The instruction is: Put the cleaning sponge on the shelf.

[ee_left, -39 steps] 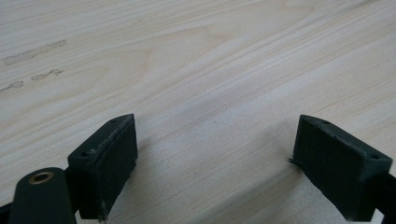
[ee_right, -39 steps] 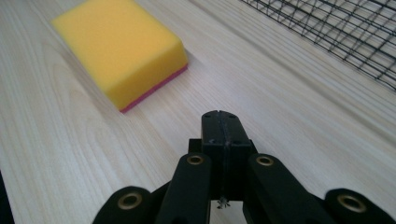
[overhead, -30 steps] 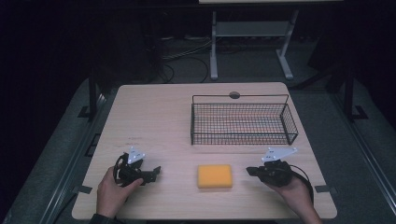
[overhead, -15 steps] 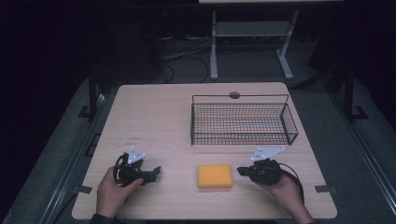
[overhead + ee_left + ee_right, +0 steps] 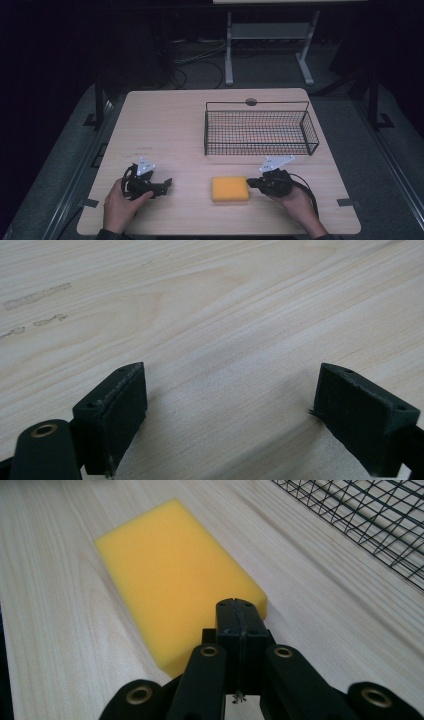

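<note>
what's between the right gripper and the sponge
Nothing visible. The right gripper, jaws shut, sits just at the near end of the yellow sponge, with bare table around them.

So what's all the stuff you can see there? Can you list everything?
Sponge: one, yellow, near edge of the table, between the grippers.
Basket: one, black wire, far right part of the table.
Table: one, light wood.
Stand: one, white metal, on the floor behind the table.
Left gripper: one, black, jaws open over bare wood.
Right gripper: one, black, jaws shut, at the sponge's right end.
Hands: two, one holding each gripper.
</note>
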A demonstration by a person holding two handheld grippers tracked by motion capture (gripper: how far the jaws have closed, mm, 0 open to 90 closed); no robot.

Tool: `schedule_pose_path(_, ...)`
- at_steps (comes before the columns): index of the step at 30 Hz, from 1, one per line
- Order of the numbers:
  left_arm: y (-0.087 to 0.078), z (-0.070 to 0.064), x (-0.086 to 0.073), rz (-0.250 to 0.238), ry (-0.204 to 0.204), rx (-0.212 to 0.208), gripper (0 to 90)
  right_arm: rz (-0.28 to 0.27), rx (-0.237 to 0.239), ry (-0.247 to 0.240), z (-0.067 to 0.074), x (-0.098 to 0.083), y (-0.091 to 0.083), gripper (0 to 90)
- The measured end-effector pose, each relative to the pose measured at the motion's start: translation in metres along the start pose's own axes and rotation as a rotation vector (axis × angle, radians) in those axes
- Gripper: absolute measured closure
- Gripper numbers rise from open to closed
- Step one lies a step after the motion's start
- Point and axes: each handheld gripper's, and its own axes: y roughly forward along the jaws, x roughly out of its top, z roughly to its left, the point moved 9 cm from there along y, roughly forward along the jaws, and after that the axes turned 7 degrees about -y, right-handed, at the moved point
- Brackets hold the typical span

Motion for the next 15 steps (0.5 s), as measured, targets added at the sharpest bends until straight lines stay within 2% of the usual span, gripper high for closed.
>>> schedule_pose_path(15, 0.0, 0.0, 0.0, 0.0, -0.003, -0.002, 12.9, 0.017, -0.012, -0.022, -0.007, 0.009, 0.014, 89.7)
